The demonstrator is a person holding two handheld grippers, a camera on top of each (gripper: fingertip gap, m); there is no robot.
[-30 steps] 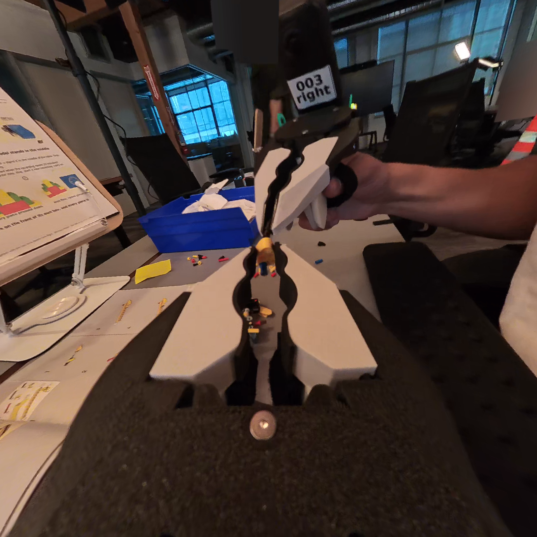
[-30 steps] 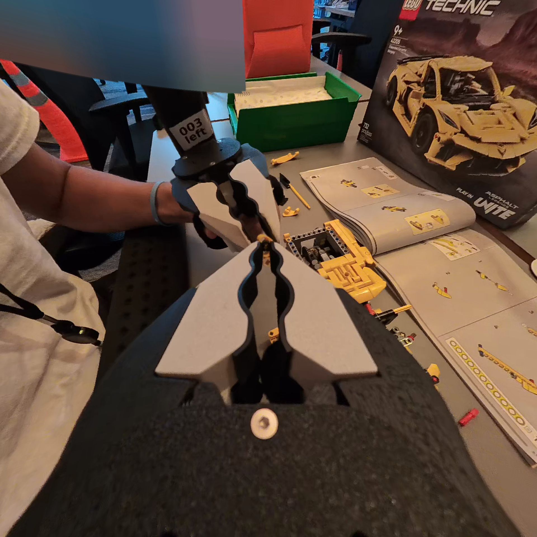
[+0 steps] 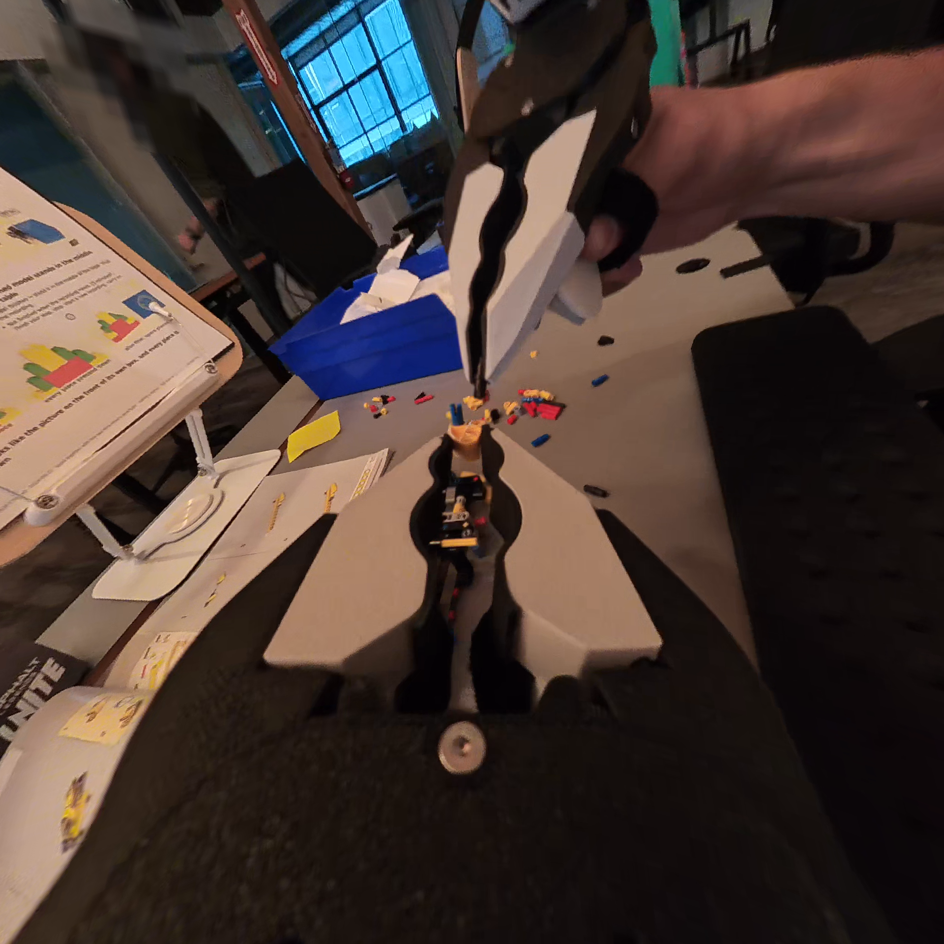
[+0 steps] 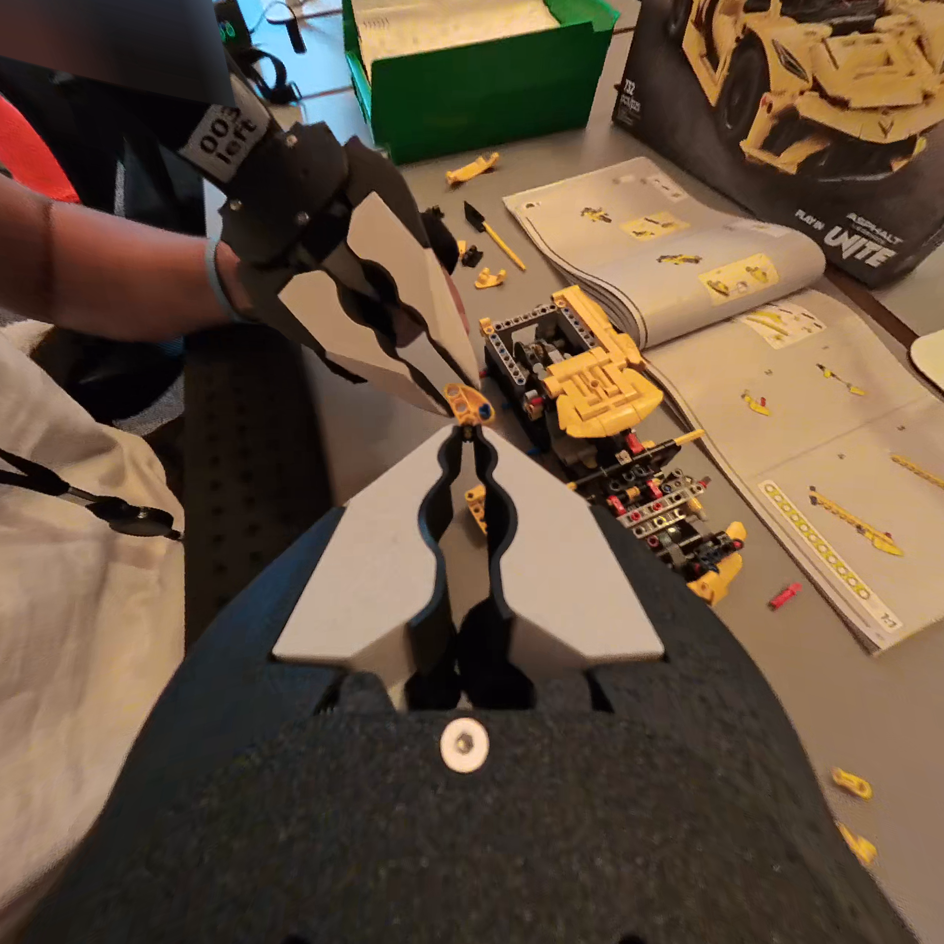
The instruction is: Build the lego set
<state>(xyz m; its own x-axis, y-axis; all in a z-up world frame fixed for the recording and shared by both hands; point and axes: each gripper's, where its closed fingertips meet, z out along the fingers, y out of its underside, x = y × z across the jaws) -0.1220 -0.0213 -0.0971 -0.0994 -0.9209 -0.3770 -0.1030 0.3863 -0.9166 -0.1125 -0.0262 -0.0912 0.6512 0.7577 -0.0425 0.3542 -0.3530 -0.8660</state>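
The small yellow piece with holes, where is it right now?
In the right wrist view, the small yellow piece is pinched at the left gripper tips, just above the right gripper, left of the half-built yellow car.

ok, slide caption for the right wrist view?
Left gripper pinches a small yellow piece before the right gripper, beside the half-built car.

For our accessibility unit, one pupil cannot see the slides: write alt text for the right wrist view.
Two hand-held grippers meet tip to tip above a grey table: the left gripper pinches a small yellow piece with holes, the right gripper closing in below it. Right of them sit a half-built yellow and black car, an open instruction booklet and a green bin.
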